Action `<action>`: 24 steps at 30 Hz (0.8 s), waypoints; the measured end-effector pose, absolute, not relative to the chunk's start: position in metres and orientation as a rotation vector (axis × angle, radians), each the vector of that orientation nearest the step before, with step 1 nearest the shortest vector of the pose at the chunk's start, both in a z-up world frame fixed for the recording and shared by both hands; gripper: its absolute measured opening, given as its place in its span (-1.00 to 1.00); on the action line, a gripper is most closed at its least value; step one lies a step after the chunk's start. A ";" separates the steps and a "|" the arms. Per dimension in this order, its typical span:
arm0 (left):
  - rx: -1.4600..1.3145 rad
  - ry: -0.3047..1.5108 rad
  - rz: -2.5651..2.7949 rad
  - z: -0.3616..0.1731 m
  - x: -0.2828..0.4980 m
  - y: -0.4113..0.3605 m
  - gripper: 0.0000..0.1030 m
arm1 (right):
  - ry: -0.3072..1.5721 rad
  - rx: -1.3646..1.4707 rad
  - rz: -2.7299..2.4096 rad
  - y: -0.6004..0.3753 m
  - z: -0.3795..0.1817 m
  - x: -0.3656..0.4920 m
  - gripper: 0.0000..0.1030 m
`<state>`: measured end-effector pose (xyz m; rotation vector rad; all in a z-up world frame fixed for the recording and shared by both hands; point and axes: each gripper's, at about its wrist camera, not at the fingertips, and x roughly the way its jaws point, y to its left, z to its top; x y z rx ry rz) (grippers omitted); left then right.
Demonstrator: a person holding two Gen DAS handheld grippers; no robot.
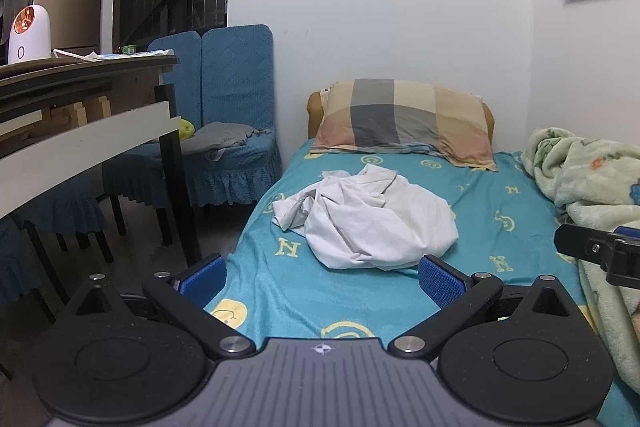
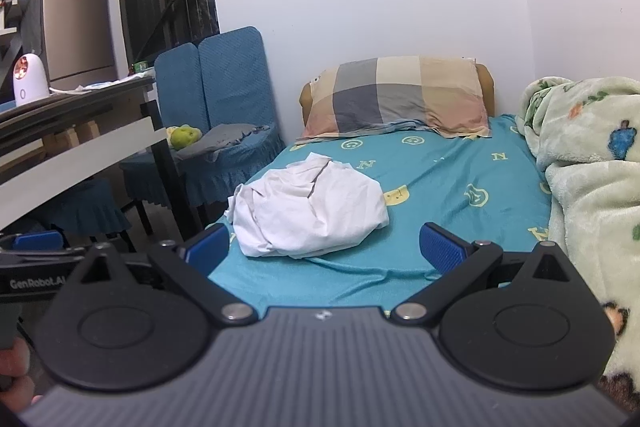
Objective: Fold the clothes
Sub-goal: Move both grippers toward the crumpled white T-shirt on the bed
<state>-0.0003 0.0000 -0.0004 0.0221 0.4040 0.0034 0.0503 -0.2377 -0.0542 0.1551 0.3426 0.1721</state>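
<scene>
A crumpled white garment [image 1: 366, 221] [image 2: 310, 209] lies in a heap on the teal bed sheet [image 1: 500, 195] [image 2: 460, 163], toward the bed's left side. My left gripper [image 1: 322, 277] hangs open just short of the heap, its blue pads wide apart with only sheet between them. My right gripper [image 2: 324, 247] is open too, its left pad close to the heap's near edge and nothing held. The right gripper's black body shows at the right edge of the left wrist view; the left gripper's body shows at the left edge of the right wrist view.
A checked pillow [image 1: 404, 121] [image 2: 396, 95] lies at the head of the bed. A pale green blanket [image 1: 596, 187] [image 2: 592, 163] is bunched along the right side. Left of the bed stand blue-covered chairs [image 1: 236, 107] [image 2: 228, 99] and a table [image 1: 84, 123] [image 2: 76, 147].
</scene>
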 end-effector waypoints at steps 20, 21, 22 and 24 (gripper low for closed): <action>0.060 0.416 0.012 -0.005 0.000 -0.002 1.00 | 0.354 0.108 0.172 -0.229 -0.059 0.048 1.00; 0.060 0.416 0.012 -0.005 0.000 -0.002 1.00 | 0.354 0.106 0.169 -0.229 -0.059 0.048 1.00; 0.060 0.417 0.011 -0.005 0.000 -0.002 1.00 | 0.354 0.105 0.167 -0.229 -0.060 0.048 1.00; 0.060 0.419 0.010 -0.005 -0.001 -0.002 1.00 | 0.349 0.108 0.169 -0.230 -0.060 0.047 1.00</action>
